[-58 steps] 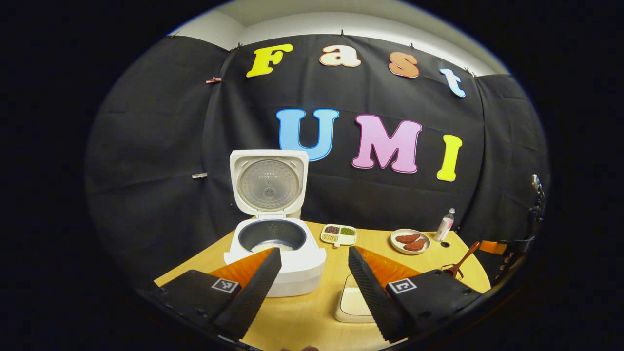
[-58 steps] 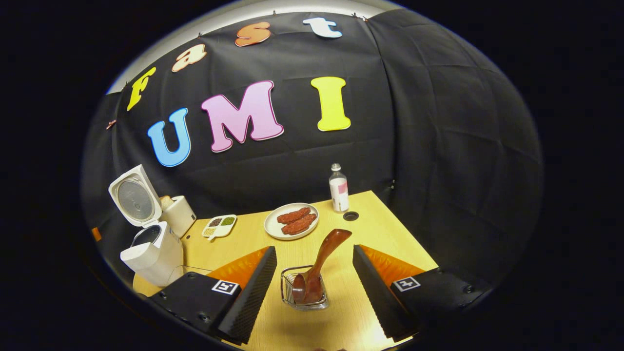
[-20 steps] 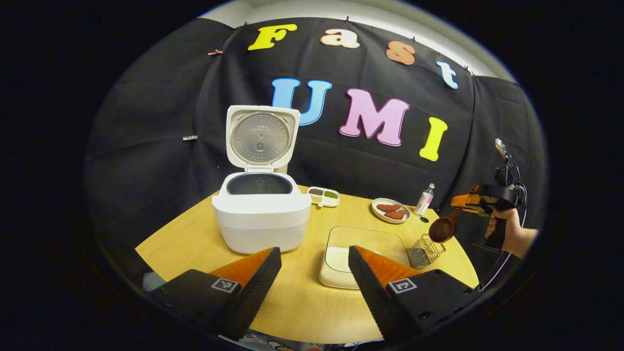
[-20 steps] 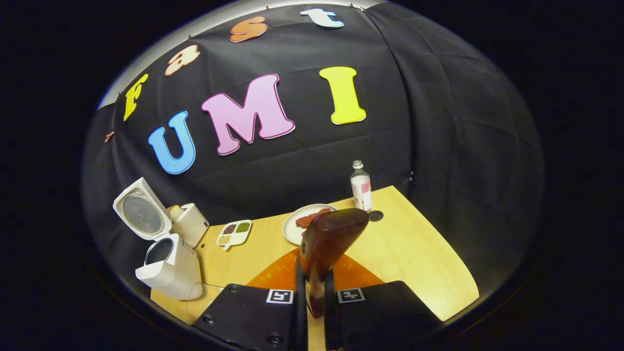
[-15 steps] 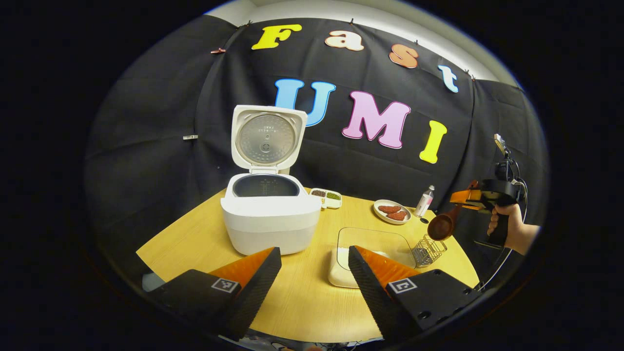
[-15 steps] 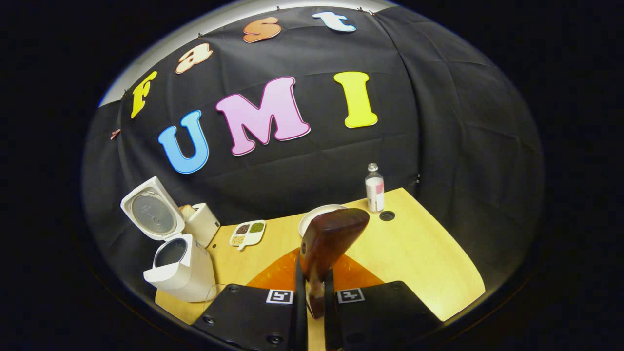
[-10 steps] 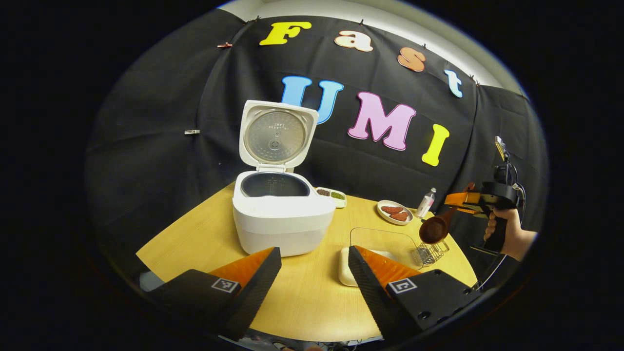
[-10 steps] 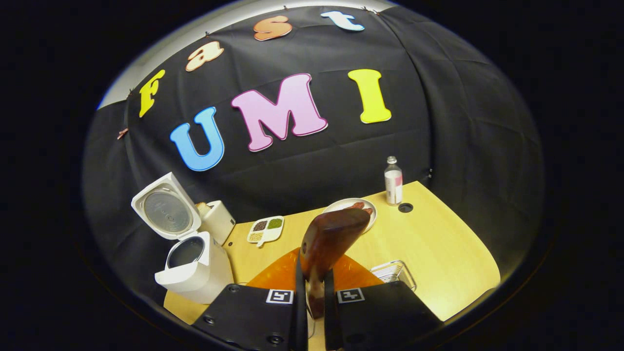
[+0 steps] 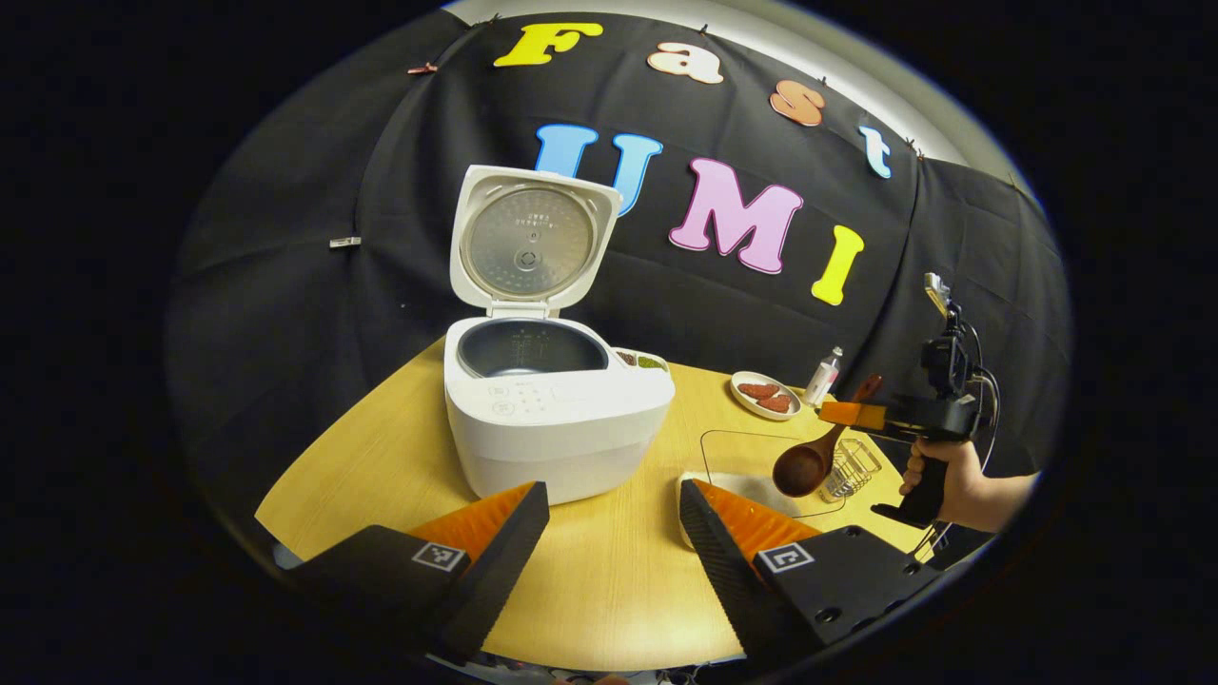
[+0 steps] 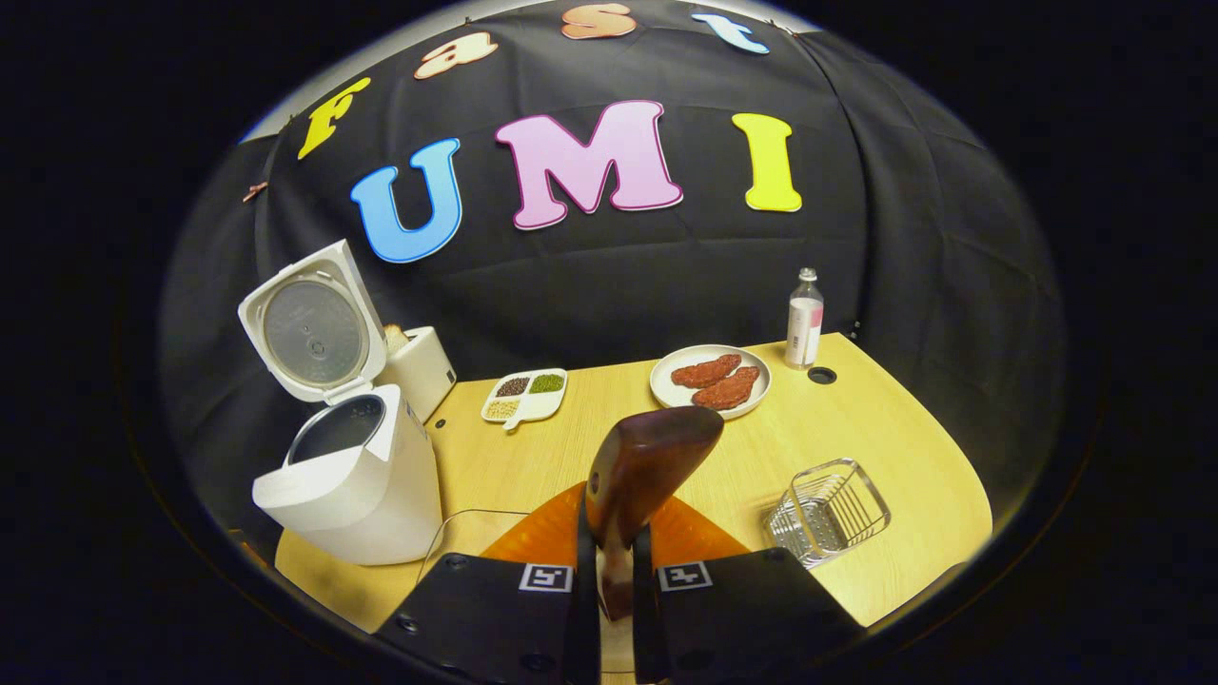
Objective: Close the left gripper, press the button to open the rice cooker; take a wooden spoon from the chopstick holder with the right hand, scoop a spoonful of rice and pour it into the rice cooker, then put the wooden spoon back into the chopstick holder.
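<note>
White rice cooker (image 9: 557,419) stands open at the table's left; right gripper (image 10: 609,571) clamps the brown wooden spoon (image 10: 639,476), lifted clear of the wire chopstick holder (image 10: 828,512). Left gripper's (image 9: 609,552) jaws gape. Scooping, pouring, returning remain.

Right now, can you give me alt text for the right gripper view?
The right gripper is shut on a brown wooden spoon, bowl forward, above a light wooden table. A white rice cooker with its lid raised stands left; an empty wire chopstick holder lies right.
</note>
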Action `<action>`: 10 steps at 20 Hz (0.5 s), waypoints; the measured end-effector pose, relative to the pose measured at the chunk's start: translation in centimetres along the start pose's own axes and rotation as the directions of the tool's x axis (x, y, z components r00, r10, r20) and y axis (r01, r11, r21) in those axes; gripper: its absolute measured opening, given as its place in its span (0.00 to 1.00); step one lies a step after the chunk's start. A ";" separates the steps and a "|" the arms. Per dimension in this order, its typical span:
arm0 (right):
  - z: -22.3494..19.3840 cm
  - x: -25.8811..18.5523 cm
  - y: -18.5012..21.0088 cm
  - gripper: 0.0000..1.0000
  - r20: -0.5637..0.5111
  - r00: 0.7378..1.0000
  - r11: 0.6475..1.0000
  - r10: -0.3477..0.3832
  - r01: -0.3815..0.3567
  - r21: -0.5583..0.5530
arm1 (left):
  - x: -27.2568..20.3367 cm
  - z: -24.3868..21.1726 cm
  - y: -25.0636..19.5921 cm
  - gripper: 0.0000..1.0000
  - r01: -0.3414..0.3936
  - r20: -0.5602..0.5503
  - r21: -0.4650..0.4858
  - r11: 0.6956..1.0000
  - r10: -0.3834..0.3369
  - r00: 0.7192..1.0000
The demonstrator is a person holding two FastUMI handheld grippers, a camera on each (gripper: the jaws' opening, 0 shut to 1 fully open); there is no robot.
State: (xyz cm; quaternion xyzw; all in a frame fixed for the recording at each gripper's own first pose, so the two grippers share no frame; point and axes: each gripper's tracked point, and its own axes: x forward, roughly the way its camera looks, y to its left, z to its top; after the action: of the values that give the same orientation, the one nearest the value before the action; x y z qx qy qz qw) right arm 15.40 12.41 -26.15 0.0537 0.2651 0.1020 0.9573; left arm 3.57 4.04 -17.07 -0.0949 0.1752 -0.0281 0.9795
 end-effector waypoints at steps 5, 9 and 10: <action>-3.4 1.9 0.9 0.18 -0.011 1.000 1.000 -0.024 0.024 0.003 | 0.7 -1.1 1.3 0.96 0.002 -0.031 -0.015 1.000 -0.002 1.000; -4.8 1.3 3.1 0.18 -0.024 1.000 1.000 -0.008 0.008 0.021 | 0.6 -1.1 1.7 0.96 0.002 -0.029 -0.019 1.000 -0.002 1.000; -5.1 1.1 3.7 0.18 -0.033 0.999 1.000 -0.001 0.002 0.027 | 0.5 -1.1 1.7 0.96 0.001 -0.025 -0.018 1.000 -0.002 1.000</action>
State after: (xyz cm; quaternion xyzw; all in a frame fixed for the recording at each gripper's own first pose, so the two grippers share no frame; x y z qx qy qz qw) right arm 13.09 16.53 -30.49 0.0647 0.2821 0.0986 0.9521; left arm 3.66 5.50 -18.55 -0.1035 0.1875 -0.0285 0.9764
